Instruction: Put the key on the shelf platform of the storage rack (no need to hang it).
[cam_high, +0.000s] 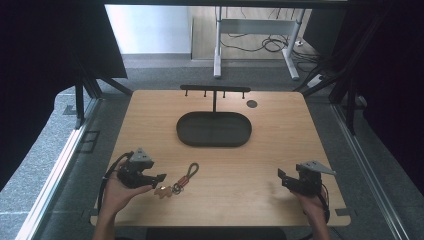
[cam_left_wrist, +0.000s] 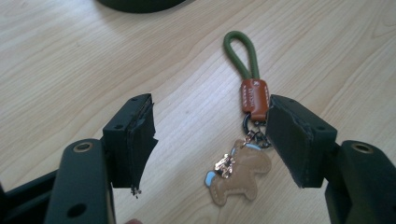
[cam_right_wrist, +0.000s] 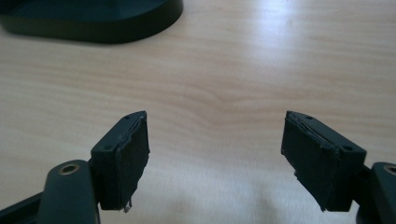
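A person's left gripper (cam_high: 159, 178) hovers over a keychain (cam_left_wrist: 246, 135) lying flat near the front edge of a wooden table (cam_high: 280, 135), jaws spread wide with the charm and ring between them but not pinched. The keychain's green cord loop (cam_left_wrist: 241, 51) points toward a black oval tray (cam_high: 214, 129) with a hook stand (cam_high: 215, 90) at the table's middle. The right gripper (cam_high: 283, 178), also spread and empty, waits well apart at the other side. The step in hand appears to be the approach for a pick-up; the next move likely calls for lowering the jaws and closing on the brown leather tab (cam_left_wrist: 254, 95).
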